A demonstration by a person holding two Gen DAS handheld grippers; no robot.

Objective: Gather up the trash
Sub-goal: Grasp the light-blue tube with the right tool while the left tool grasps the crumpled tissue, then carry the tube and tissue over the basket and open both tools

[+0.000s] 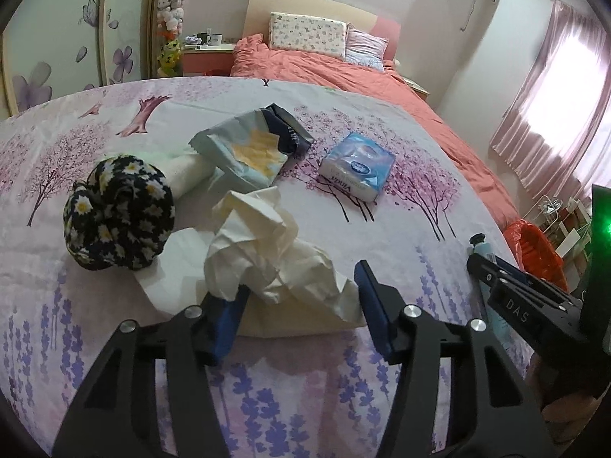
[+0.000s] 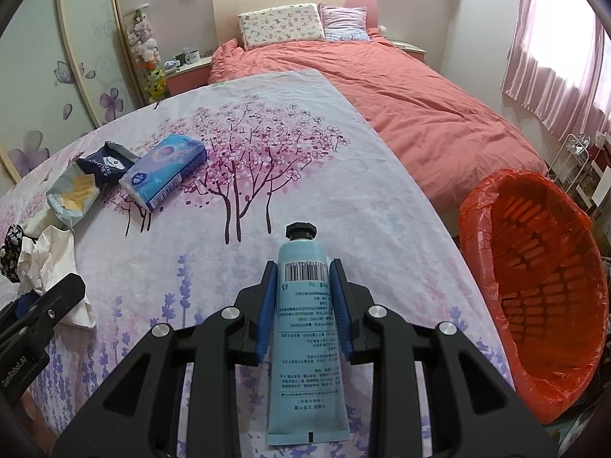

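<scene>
Left wrist view: one crumpled white tissue wad (image 1: 263, 244) sits between the wide-spread blue-padded fingers of the left gripper (image 1: 301, 305), low centre of the frame.

Its left pad (image 1: 229, 313) touches the wad's edge; the right pad is just beside it. Around it lie one daisy-print black fabric bundle (image 1: 118, 213) at left, two opened snack bags (image 1: 256, 145) at upper centre, and one blue tissue pack (image 1: 357, 166) right of them, all on the floral bedsheet (image 1: 401, 236).
Right wrist view: the right gripper (image 2: 303, 305) is narrowed onto one light-blue squeeze tube with black cap (image 2: 305, 324) at lower centre, pads pressing both its sides. One orange-lined plastic bin (image 2: 534, 290) stands at right, beside the bed edge.
</scene>
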